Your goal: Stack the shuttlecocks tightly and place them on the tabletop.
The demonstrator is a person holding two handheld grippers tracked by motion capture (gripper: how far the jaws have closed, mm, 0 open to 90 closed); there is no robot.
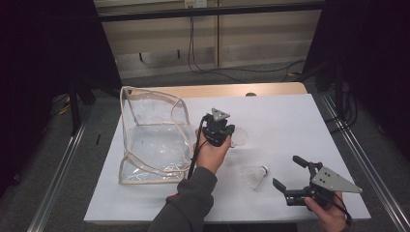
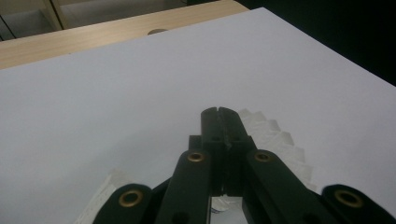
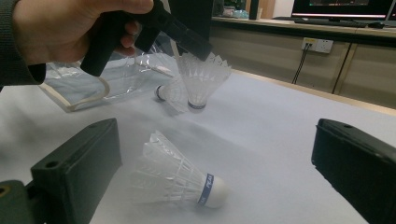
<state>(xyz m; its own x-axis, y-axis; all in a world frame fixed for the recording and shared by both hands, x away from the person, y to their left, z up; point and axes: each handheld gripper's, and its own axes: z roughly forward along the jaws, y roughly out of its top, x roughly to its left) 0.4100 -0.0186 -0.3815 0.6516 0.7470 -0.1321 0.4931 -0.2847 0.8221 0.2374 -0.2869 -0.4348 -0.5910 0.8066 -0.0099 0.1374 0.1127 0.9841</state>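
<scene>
White paper (image 1: 290, 125) covers the wooden table (image 1: 232, 90); left claw (image 1: 223, 131) pinches a shuttlecock (image 1: 239, 137), right claw (image 1: 288, 172) spread.

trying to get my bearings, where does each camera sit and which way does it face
High view: above the person's side, facing forward and down on the table; forearms, left gripper, right gripper.
Left gripper view: along its shut jaws, over a shuttlecock.
Right gripper view: between open jaws, toward a lying shuttlecock.
Shared: that lying shuttlecock.
</scene>
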